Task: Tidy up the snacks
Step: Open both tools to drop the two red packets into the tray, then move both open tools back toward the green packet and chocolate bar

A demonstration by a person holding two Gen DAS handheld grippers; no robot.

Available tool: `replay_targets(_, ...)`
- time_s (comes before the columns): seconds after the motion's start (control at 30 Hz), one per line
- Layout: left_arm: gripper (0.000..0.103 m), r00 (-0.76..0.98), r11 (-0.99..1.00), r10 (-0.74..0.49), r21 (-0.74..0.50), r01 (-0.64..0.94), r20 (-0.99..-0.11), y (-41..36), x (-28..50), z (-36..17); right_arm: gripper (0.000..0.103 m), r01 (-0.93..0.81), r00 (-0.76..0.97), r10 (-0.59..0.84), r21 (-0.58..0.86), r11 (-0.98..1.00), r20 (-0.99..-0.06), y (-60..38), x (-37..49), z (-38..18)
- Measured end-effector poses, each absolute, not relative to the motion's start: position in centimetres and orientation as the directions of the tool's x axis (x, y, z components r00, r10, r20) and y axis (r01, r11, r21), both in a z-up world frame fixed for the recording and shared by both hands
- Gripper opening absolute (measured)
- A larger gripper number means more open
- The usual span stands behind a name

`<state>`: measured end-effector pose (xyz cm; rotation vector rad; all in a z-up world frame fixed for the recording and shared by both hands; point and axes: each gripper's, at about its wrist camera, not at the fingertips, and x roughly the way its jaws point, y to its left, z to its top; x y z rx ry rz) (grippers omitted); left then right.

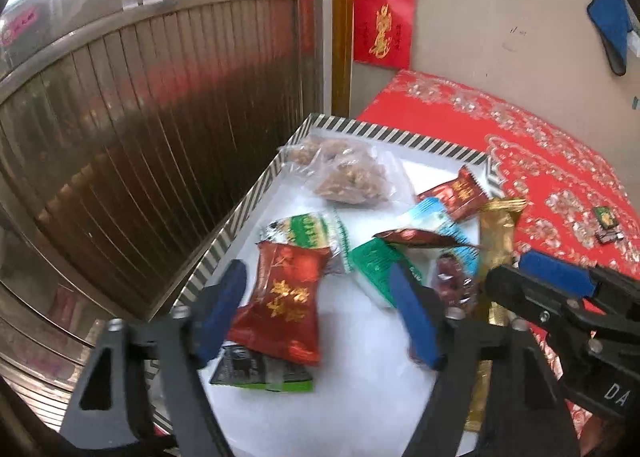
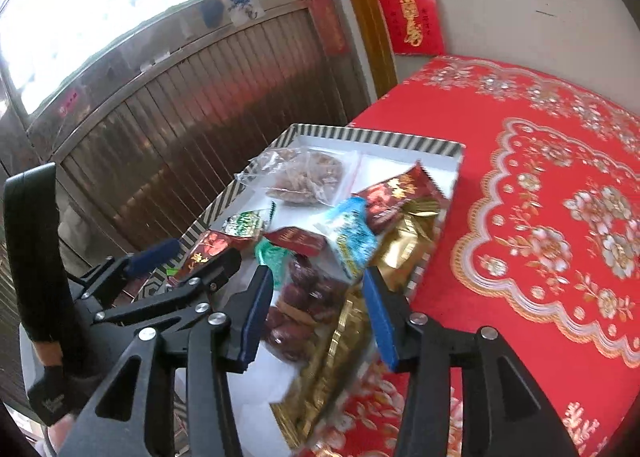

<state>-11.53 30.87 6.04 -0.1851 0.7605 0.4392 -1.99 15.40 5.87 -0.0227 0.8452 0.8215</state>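
Red embroidered counter point(image 2: 540, 185), bearing a stripe-rimmed white tray point(image 1: 224, 245) of snacks. Left gripper point(image 1: 320, 309) released, fingers point(image 1: 224, 313) flanking a red-and-gold packet point(image 1: 284, 297) without pressing. Right gripper point(image 2: 320, 317) likewise released, fingers point(image 2: 380, 321) astride a clear pack of red dates point(image 2: 304, 305) and a gold wrapper point(image 2: 340, 357).

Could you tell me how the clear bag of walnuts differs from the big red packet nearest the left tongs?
The clear bag of walnuts is see-through, showing its brown contents; the big red packet is opaque with gold lettering. The walnut bag lies at the tray's far end; the red packet lies near, between the left tongs' open fingers, overlapping a dark green packet. Both lie in the striped-rim tray.
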Motion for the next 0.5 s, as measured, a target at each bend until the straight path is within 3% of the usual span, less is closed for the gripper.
replay_targets(0.5, 0.081, 0.682, 0.955, 0.222, 0.013, -0.298, -0.697, 22.1, -8.1, 7.4, 0.058, -0.533, 0.497, 0.547, 0.261, 0.805, -0.673, 5.5, -0.9, 5.9)
